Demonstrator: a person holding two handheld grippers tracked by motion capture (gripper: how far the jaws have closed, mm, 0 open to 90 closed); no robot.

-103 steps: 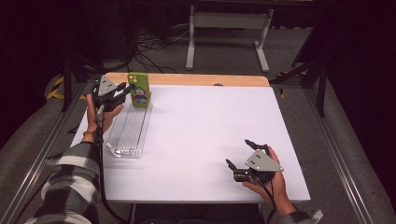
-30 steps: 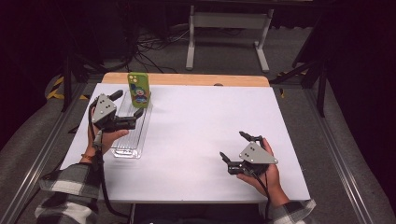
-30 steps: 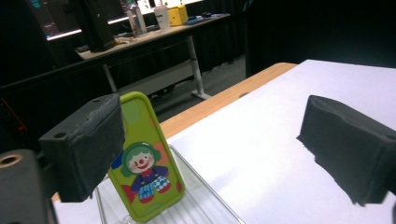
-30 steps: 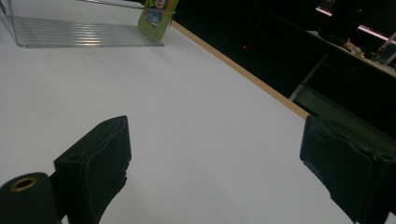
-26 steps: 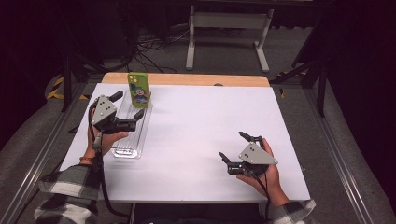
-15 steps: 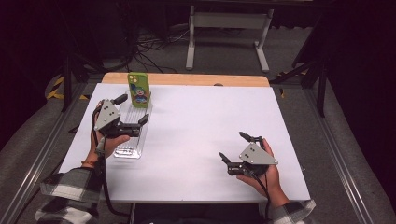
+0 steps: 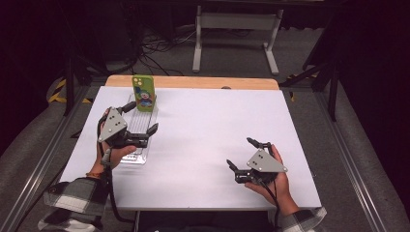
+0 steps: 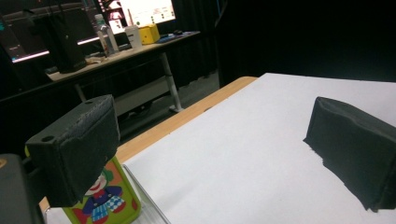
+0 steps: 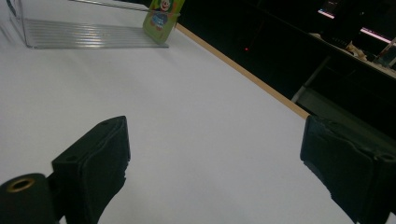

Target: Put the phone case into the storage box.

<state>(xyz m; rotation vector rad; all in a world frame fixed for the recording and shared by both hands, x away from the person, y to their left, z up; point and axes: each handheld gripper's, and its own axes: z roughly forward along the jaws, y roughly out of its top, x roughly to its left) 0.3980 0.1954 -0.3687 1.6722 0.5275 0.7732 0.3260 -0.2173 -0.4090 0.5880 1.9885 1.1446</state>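
High view: left gripper (image 7: 141, 123) hovers over the clear tray (image 7: 137, 155), jaws wide, empty; green phone case (image 7: 143, 93) upright at the tray's far end. Right gripper (image 7: 242, 154) idle, open, empty.

Left gripper view: phone case (image 8: 105, 198) beside the left jaw, ungrasped.

Right gripper view: tray (image 9: 84, 33) well apart.

Judged step: approach; next, close on the case.

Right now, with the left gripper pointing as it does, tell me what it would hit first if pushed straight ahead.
Probably nothing soon: the left gripper, jaws open, looks out across bare white table. The green phone and clear tray sit off to its side, though depth is hard to judge.
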